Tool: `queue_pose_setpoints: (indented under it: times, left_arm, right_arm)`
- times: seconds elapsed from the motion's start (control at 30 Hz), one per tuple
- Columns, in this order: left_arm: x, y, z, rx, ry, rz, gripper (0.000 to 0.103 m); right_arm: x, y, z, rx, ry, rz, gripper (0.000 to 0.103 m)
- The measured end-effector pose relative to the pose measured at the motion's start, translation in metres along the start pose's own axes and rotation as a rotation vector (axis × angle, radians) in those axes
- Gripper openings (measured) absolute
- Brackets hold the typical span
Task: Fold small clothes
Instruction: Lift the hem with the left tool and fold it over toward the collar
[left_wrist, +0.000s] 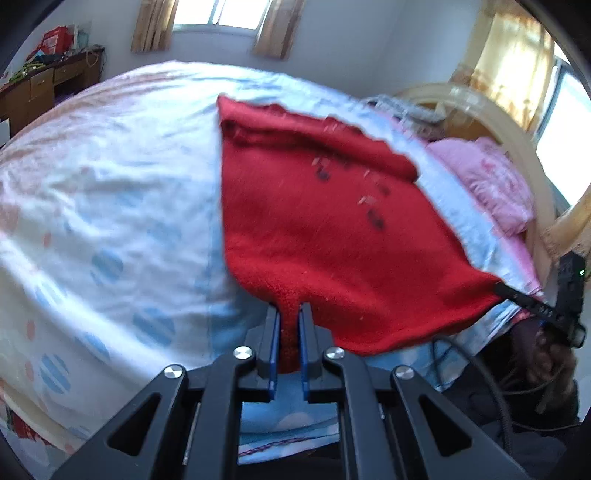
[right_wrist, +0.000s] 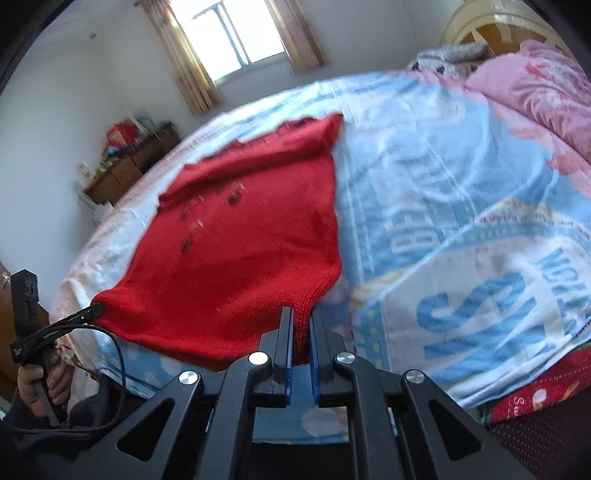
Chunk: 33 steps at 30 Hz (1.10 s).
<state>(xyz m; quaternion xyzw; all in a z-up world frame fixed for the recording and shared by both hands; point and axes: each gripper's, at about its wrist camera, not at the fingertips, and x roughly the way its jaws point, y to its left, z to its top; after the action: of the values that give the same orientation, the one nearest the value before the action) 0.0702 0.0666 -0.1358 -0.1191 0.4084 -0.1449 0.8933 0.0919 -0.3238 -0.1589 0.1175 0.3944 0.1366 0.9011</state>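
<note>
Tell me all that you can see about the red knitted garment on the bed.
The red knitted garment looks like soft wool, with small dark marks near its middle and a wavy far edge. It lies spread on the bedsheet. The left gripper and right gripper each pinch one near corner, lifting them slightly.

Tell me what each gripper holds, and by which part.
Both hold the red knit garment by its near edge. The left gripper pinches one near corner, the right gripper the other near corner. The rest lies on the bed.
</note>
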Motion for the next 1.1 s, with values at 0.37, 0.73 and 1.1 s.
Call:
queue_pose_setpoints:
  times: [0.37,0.73,1.1]
  left_arm:
    - [-0.013,-0.006,0.015,0.011,-0.053,-0.056,0.009]
    - [-0.011,-0.004,0.041,0.033,-0.117,-0.03,0.009]
    - [-0.027,0.001,0.078,-0.002,-0.204,-0.054,0.009]
  right_arm:
    - [-0.018,-0.001,0.009,0.038,-0.087,0.05,0.006]
    - [-0.03,0.015,0.041,-0.001,-0.185,0.043,0.006]
    - [-0.048,0.028,0.081,-0.043,-0.291,0.042,0.006]
